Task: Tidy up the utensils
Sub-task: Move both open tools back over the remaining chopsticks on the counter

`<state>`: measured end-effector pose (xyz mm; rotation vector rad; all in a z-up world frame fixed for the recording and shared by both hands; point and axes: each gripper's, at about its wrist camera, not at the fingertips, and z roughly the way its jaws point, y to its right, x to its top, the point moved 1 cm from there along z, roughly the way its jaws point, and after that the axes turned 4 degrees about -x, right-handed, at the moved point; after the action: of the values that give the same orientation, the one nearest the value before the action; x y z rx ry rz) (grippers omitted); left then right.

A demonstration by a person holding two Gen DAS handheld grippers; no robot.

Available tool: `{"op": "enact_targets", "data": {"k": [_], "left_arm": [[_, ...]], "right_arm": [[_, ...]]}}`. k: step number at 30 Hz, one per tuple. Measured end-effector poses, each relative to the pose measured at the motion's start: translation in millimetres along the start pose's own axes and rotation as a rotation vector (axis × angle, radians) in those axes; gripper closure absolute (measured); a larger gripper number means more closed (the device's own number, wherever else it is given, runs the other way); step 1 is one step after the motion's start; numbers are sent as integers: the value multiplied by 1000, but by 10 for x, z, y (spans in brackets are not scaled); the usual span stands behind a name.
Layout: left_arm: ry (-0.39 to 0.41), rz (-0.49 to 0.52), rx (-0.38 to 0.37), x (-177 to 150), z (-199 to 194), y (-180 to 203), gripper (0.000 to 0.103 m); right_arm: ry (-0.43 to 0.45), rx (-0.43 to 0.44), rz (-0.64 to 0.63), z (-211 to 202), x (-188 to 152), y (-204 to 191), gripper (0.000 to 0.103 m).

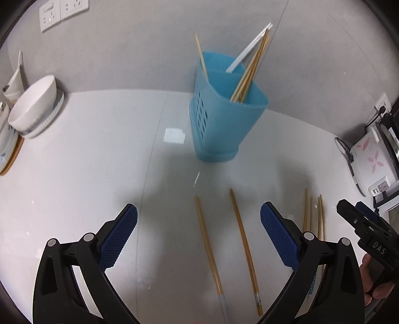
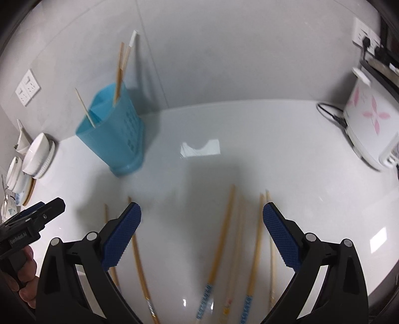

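Observation:
A blue utensil holder (image 1: 224, 117) stands on the white counter near the wall, with several wooden chopsticks (image 1: 249, 74) and a white one leaning in it. It also shows in the right wrist view (image 2: 117, 134). My left gripper (image 1: 198, 224) is open and empty above two loose wooden chopsticks (image 1: 208, 249) on the counter. My right gripper (image 2: 202, 224) is open and empty above several loose chopsticks (image 2: 222, 239). The right gripper's tip shows in the left wrist view (image 1: 359, 224); the left gripper's tip shows in the right wrist view (image 2: 37, 216).
White bowls and plates (image 1: 35, 109) are stacked at the left. A white rice cooker with pink flowers (image 1: 371, 162) stands at the right, with a cable. Wall sockets (image 1: 62, 12) sit above the counter (image 1: 87, 162).

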<state>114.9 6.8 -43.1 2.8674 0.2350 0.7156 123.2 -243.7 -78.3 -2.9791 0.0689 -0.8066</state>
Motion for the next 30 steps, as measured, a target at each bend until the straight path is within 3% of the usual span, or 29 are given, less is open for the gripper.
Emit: {"op": "enact_targets", "data": {"k": [8,25,30], "left_arm": [[-113,-49,20,-305,259,-52,6],[-271,-98,81,-783,564,-6,7],[-307,-62,121,-812,629,42,13]], "right_arm": [[-89,-56,1,127,-291,223,10],[-340,-136,6,408,-831,438,63],[-382,-145,-17,447,-869,413,68]]}}
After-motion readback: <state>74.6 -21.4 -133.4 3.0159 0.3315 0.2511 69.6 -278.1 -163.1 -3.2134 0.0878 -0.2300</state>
